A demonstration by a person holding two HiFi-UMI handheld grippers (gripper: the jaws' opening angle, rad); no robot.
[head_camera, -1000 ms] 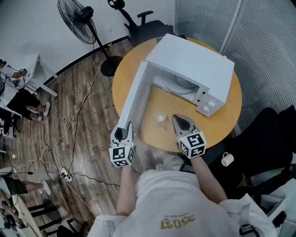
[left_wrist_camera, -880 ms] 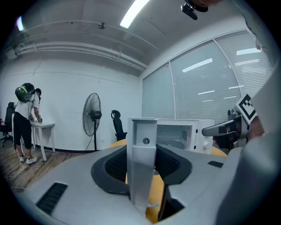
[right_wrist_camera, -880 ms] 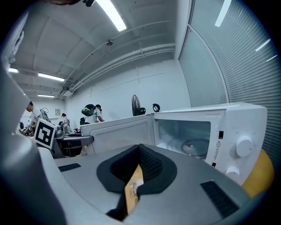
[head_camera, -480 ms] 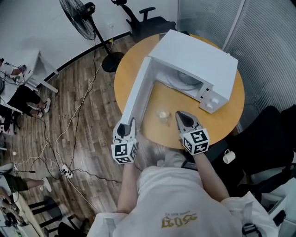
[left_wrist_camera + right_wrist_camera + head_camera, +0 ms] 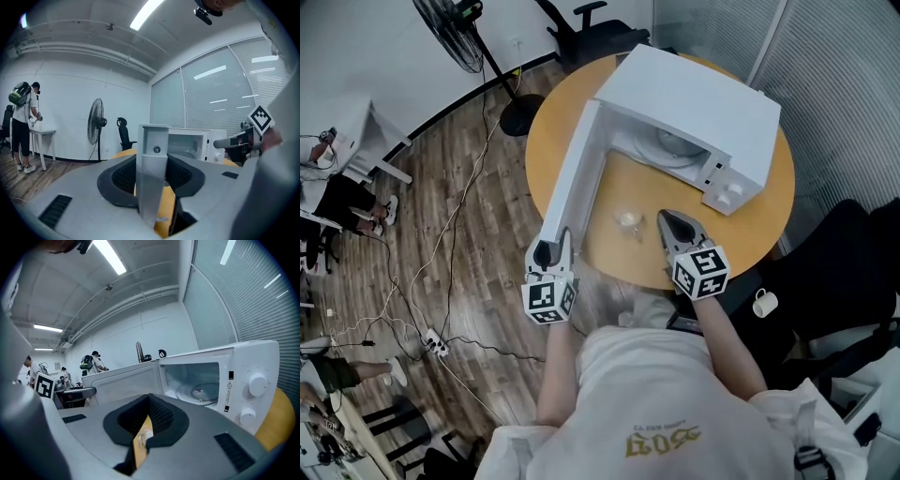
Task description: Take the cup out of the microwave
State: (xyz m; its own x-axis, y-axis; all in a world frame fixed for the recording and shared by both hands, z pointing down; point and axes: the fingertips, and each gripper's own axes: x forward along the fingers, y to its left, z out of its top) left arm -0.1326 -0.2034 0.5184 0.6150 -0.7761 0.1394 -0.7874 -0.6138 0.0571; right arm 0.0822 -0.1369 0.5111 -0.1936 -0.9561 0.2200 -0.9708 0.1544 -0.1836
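Note:
A white microwave (image 5: 694,103) stands on the round wooden table (image 5: 759,234), its door (image 5: 572,178) swung wide open to the left. A small clear cup (image 5: 627,219) sits on the table in front of the open cavity. My left gripper (image 5: 553,251) is shut on the door's free edge (image 5: 152,168), which stands upright between its pads. My right gripper (image 5: 673,223) is shut and empty, just right of the cup and apart from it. In the right gripper view, the cavity holds only the glass turntable (image 5: 199,391).
A standing fan (image 5: 455,19) and an office chair (image 5: 600,28) are beyond the table. Cables (image 5: 441,272) trail over the wooden floor at the left. A black chair (image 5: 844,272) and a white mug (image 5: 762,302) are at the right. People stand at desks far left.
Only the head view has shifted slightly. Both grippers, the door and the cup keep their places.

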